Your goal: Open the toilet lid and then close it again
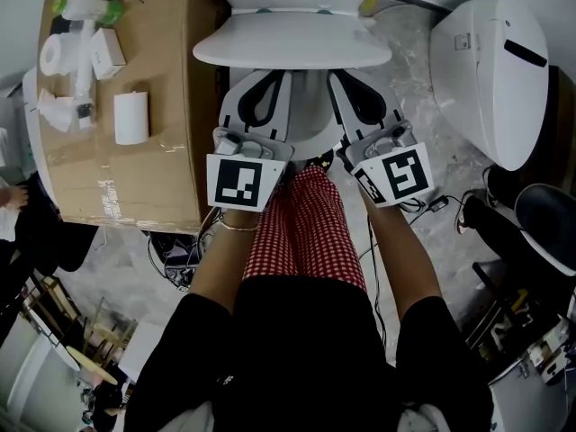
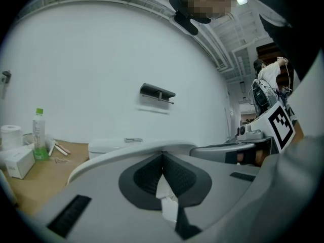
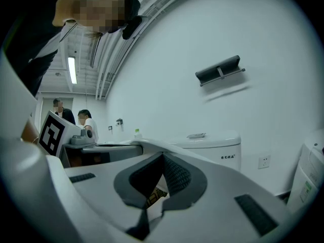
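Note:
The white toilet lid point(image 1: 292, 41) is lifted partway, its front edge resting over the tips of both grippers. Below it the seat and bowl point(image 1: 304, 115) show between the two grippers. My left gripper point(image 1: 268, 79) is shut, its tips under the lid's front left edge. My right gripper point(image 1: 349, 79) is shut under the front right edge. In the left gripper view the lid's rim point(image 2: 116, 156) curves just behind the closed left gripper point(image 2: 162, 155). The right gripper point(image 3: 163, 156) also meets at its tips, with the tank point(image 3: 210, 145) behind.
A cardboard box point(image 1: 166, 160) stands left of the toilet, carrying a paper roll point(image 1: 54, 54), a bottle point(image 1: 85, 9) and small boxes. A second white toilet point(image 1: 490, 70) lies at the right. A dark holder point(image 3: 218, 70) hangs on the wall. Cables point(image 1: 175, 255) lie on the floor.

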A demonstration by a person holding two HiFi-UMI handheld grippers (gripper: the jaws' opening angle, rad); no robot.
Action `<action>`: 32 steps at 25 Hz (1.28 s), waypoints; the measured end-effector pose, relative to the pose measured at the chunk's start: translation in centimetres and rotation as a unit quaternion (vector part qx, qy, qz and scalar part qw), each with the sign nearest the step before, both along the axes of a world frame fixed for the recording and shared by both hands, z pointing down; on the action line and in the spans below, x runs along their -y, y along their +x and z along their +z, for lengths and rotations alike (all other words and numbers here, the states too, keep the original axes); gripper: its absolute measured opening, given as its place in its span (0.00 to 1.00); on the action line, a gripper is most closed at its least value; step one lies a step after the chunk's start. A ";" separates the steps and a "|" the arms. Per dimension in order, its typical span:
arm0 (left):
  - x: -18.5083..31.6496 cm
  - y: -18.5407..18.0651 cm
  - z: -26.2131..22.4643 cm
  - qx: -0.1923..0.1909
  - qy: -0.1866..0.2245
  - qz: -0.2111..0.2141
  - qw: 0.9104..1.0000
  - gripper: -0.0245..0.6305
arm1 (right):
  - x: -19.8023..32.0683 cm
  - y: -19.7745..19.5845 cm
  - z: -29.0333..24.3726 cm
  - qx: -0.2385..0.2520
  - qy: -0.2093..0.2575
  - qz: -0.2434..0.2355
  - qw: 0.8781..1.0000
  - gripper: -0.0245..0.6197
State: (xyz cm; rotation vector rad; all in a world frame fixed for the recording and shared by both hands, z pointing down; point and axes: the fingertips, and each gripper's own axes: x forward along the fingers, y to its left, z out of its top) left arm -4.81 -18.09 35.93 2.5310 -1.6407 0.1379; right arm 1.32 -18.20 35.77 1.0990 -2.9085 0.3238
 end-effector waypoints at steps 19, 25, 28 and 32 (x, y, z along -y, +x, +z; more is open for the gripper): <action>2.8 -0.4 -1.2 -0.004 0.009 -0.024 1.000 0.05 | 2.6 -0.3 -1.3 0.009 0.010 -0.019 1.000 0.07; 3.5 -0.5 -1.4 0.002 0.013 -0.024 1.000 0.04 | 3.3 -0.4 -1.5 0.011 0.015 -0.023 1.000 0.07; 3.8 -0.5 -1.5 0.000 0.013 -0.026 1.000 0.05 | 3.6 -0.4 -1.6 0.010 0.017 -0.025 0.999 0.07; 4.4 -0.6 -1.7 0.000 0.019 -0.027 0.999 0.05 | 4.4 0.0 -1.5 0.007 0.020 -0.020 1.000 0.07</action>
